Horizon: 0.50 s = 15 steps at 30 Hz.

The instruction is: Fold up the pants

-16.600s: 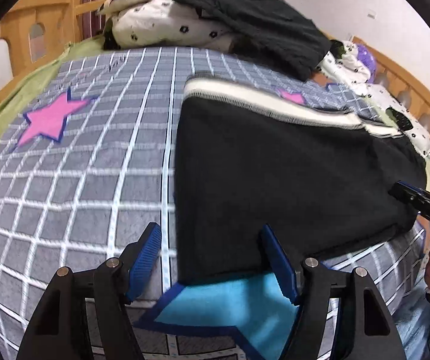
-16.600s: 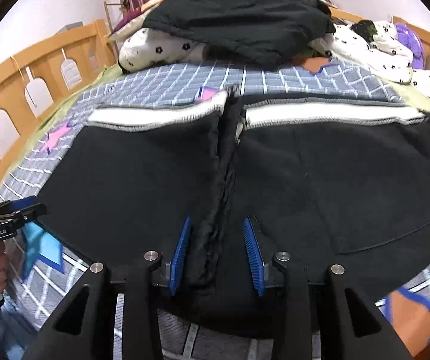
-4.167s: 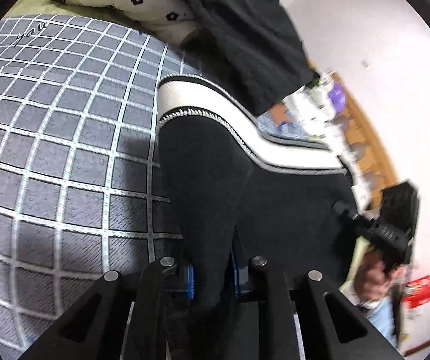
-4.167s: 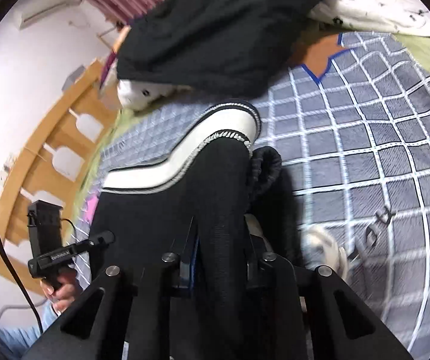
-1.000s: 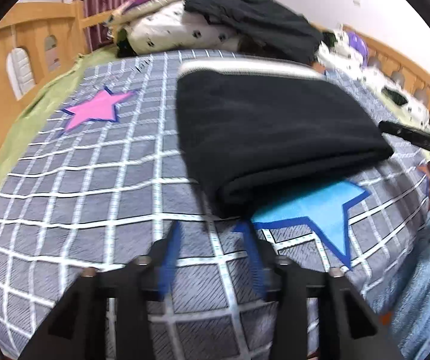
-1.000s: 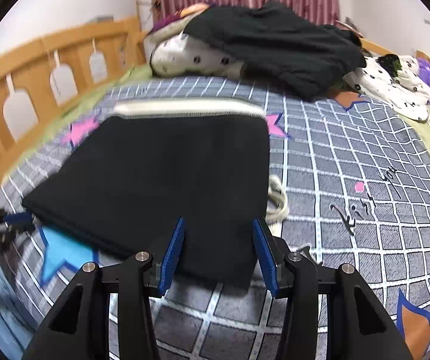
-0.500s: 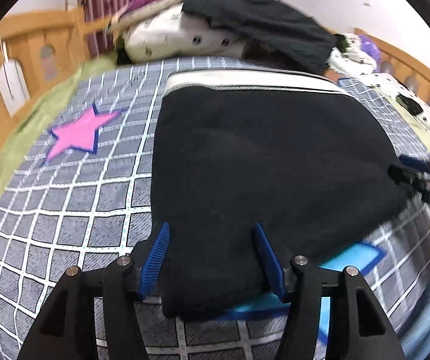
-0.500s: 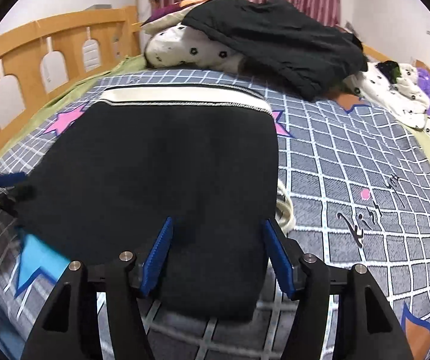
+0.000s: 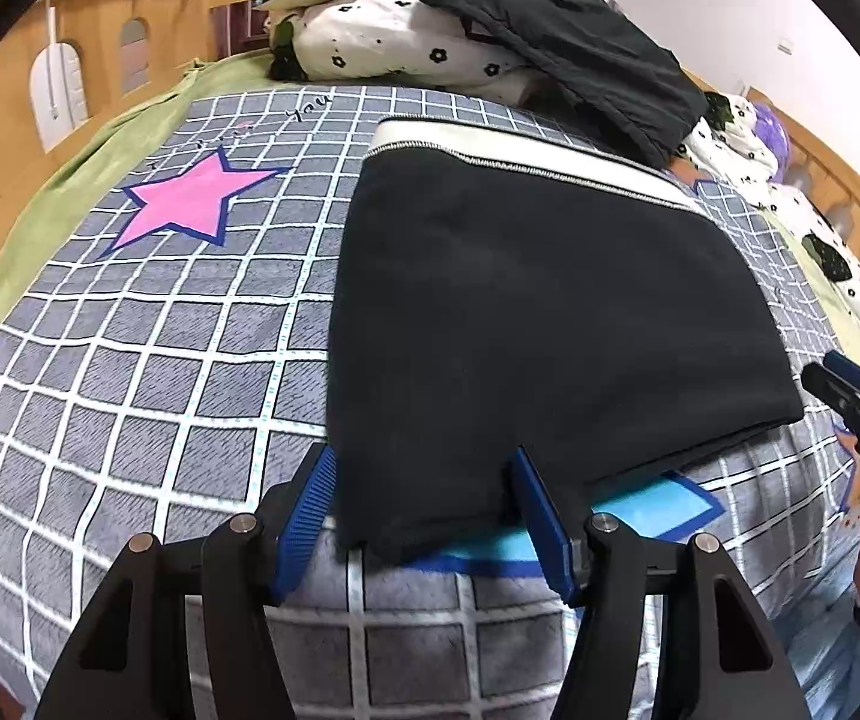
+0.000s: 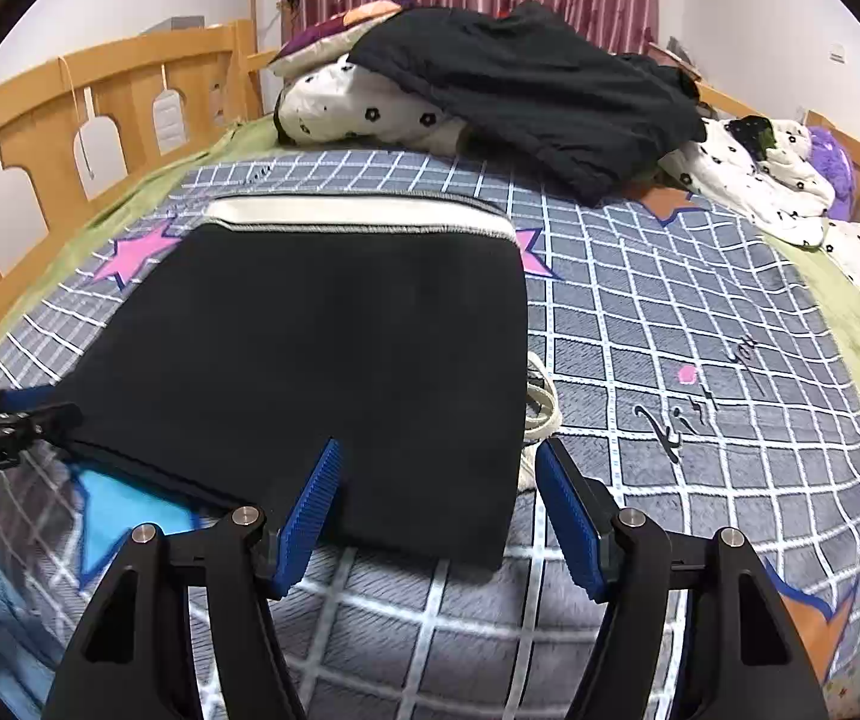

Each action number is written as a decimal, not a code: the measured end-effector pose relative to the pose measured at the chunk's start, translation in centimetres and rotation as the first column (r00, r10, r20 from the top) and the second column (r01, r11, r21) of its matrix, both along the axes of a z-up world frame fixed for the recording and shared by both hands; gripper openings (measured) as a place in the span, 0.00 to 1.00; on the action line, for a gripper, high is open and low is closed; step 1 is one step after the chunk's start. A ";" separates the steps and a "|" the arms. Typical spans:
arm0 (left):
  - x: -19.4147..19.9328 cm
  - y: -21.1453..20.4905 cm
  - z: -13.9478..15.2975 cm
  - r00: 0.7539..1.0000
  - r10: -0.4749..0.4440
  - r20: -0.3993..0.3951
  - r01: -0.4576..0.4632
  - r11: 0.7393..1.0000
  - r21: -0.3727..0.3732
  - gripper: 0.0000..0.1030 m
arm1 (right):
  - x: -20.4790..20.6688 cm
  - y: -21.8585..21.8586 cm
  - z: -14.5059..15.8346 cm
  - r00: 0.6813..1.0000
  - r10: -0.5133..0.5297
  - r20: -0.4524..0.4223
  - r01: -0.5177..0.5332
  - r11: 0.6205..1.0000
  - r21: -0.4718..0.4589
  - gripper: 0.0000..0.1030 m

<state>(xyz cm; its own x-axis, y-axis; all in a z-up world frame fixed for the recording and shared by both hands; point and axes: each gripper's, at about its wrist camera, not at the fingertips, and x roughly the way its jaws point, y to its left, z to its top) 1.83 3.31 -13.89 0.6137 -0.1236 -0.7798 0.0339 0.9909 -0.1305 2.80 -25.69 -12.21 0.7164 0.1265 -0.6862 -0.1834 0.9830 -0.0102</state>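
- One pair of black pants (image 9: 538, 324) in front of you, folded into a flat block on the grid-pattern bedspread (image 9: 147, 372), white waistband at the far edge.
- Two grippers in play. Your left gripper (image 9: 423, 516) stands partly open, its jaws having just been opening; the near left corner of the pants lies between the blue pads (image 9: 541, 516), but they are not squeezing it.
- Your right gripper (image 10: 439, 516) is wider apart, jaws just opening too, straddling the near right corner of the pants with a clear gap on the right side; nothing gripped.
- Stars on the bedspread: one pink star (image 9: 189, 204) in full view from the left wrist, and one blue star (image 9: 646, 510) mostly buried under the pants.
- One white cord (image 10: 541, 402) peeks out at the right edge of the pants; where it runs underneath, you can't see.
- At the head of the bed, one dark garment (image 10: 526, 84) draped over a flowered white pillow (image 10: 363, 108); how many pieces are stacked there is hard to make out.
- Wooden bed rail (image 10: 69, 114) on the left, cut off by the lens edge.
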 end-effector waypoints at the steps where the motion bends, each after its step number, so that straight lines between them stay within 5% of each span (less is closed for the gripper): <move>1: -0.3 -0.1 0.4 1.000 0.000 0.003 0.000 1.000 -0.002 0.57 | -0.5 0.1 0.4 1.000 -0.008 0.004 0.008 1.000 -0.002 0.65; 11: -5.4 -2.6 8.1 0.993 0.007 0.121 -0.009 1.000 0.018 0.57 | -6.2 -1.3 5.6 0.991 -0.131 0.031 0.131 0.991 -0.023 0.66; 15: -7.7 -3.2 10.7 0.985 0.013 0.171 -0.017 1.000 0.022 0.70 | -8.4 -1.6 7.8 0.990 -0.125 0.065 0.127 0.992 -0.015 0.93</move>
